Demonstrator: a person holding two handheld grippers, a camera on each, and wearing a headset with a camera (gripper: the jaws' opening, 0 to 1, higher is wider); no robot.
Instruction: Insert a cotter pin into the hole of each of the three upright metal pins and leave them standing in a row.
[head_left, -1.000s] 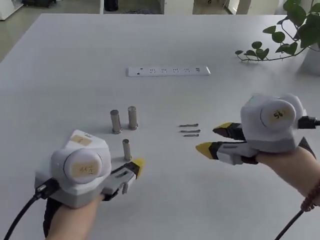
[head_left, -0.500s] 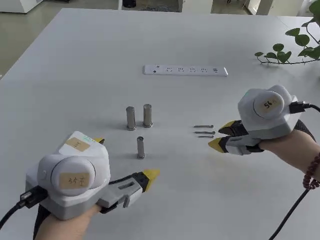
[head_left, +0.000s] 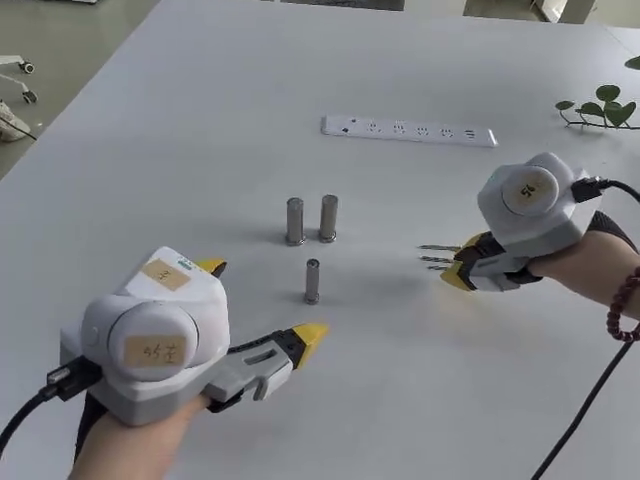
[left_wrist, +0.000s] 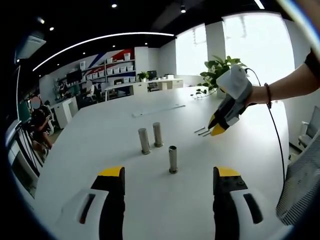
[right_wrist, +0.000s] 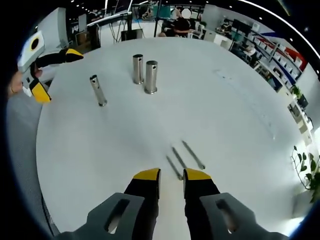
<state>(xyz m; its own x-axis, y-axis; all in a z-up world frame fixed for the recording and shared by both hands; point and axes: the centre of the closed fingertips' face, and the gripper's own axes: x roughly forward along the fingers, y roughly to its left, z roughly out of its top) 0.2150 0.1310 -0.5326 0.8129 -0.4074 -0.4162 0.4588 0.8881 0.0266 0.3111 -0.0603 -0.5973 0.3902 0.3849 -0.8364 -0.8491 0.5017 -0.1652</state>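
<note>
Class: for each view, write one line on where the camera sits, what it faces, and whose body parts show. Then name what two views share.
Head view: on the headset, facing down at the table; shows left gripper, right gripper, the person's forearms.
Left gripper view: on the left gripper, facing the metal pins past its own jaws; right gripper at right.
Right gripper view: on the right gripper, facing the cotter pins; left gripper upper left.
Shared: both gripper views show the metal pins.
</note>
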